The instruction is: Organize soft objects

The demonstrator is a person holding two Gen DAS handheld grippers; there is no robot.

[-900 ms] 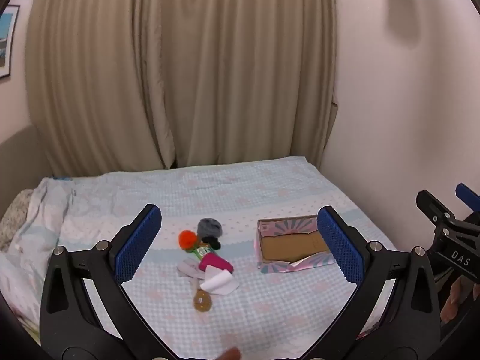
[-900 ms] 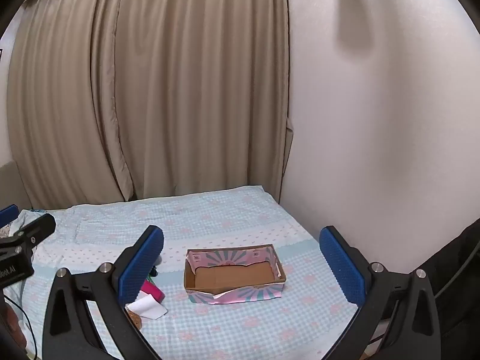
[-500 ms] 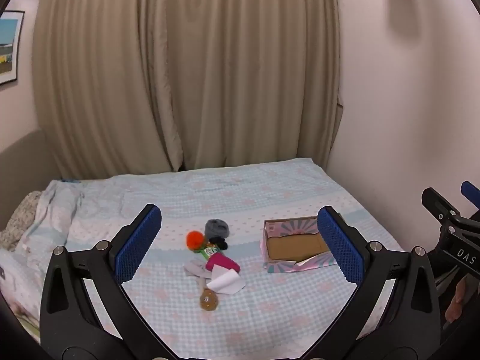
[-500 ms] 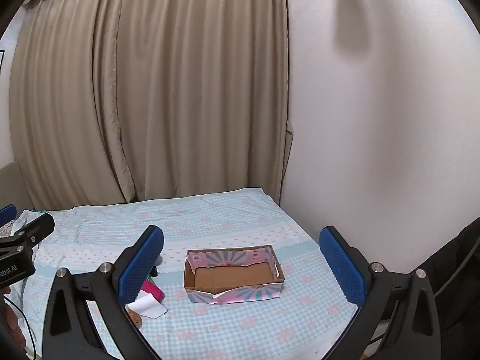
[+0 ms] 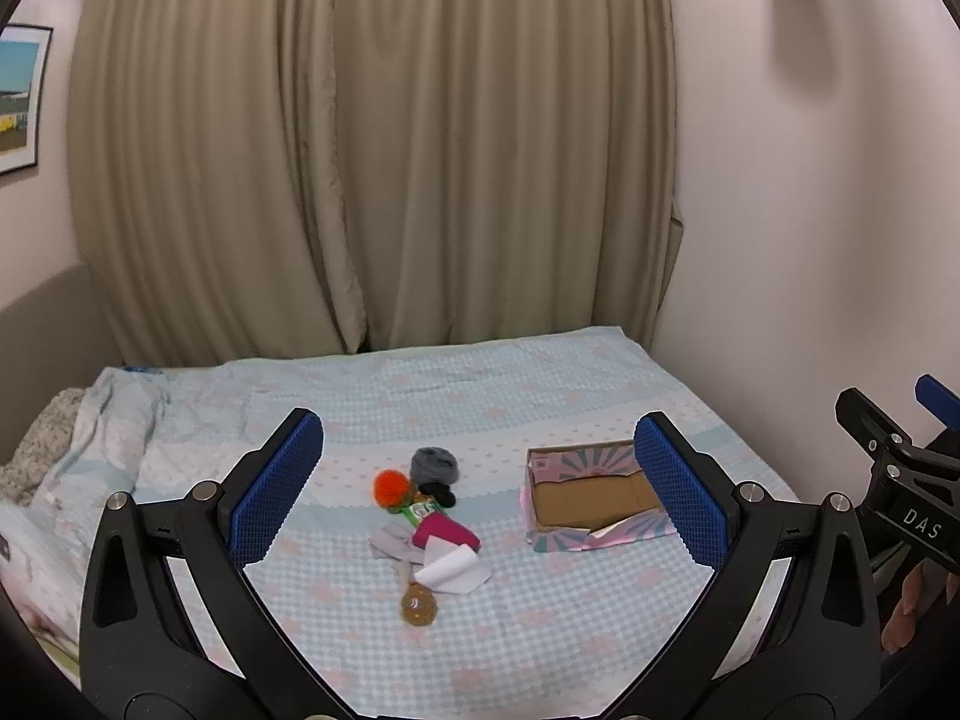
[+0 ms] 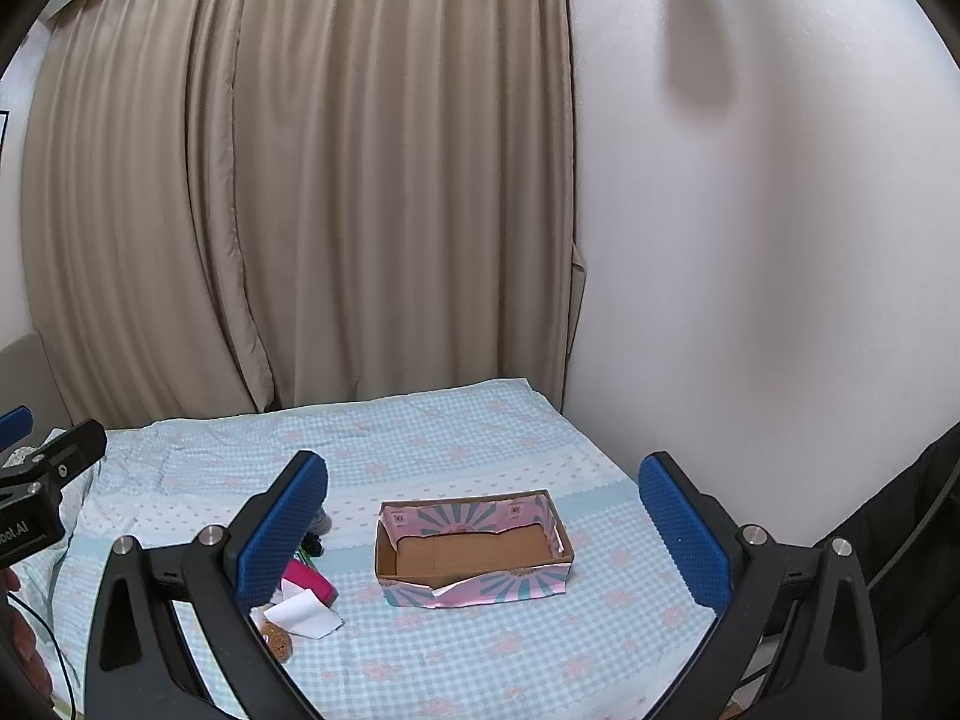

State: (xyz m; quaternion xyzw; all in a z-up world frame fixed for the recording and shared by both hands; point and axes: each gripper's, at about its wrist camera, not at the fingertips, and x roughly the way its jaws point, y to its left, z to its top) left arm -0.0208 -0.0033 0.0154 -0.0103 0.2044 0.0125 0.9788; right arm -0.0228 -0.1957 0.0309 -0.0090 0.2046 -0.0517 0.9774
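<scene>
A small pile of soft objects lies mid-bed: an orange pompom (image 5: 390,486), a grey wool ball (image 5: 434,464), a black piece (image 5: 437,490), a magenta roll (image 5: 447,535), a white folded cloth (image 5: 451,568) and a brown ball (image 5: 417,605). An empty pink-and-teal cardboard box (image 5: 591,495) stands to their right; it also shows in the right wrist view (image 6: 474,546). My left gripper (image 5: 477,495) is open and empty, held above the bed short of the pile. My right gripper (image 6: 483,531) is open and empty, facing the box.
The bed (image 5: 540,396) has a light blue checked cover. Beige curtains (image 5: 372,150) hang behind it and a white wall (image 6: 750,240) runs along its right side. Crumpled bedding (image 5: 90,432) lies at the left. A framed picture (image 5: 21,96) hangs on the left wall.
Both grippers tilted or rose slightly, so the bed, pile and box sit lower in both views. Both stay open. Nothing on the bed has moved.
</scene>
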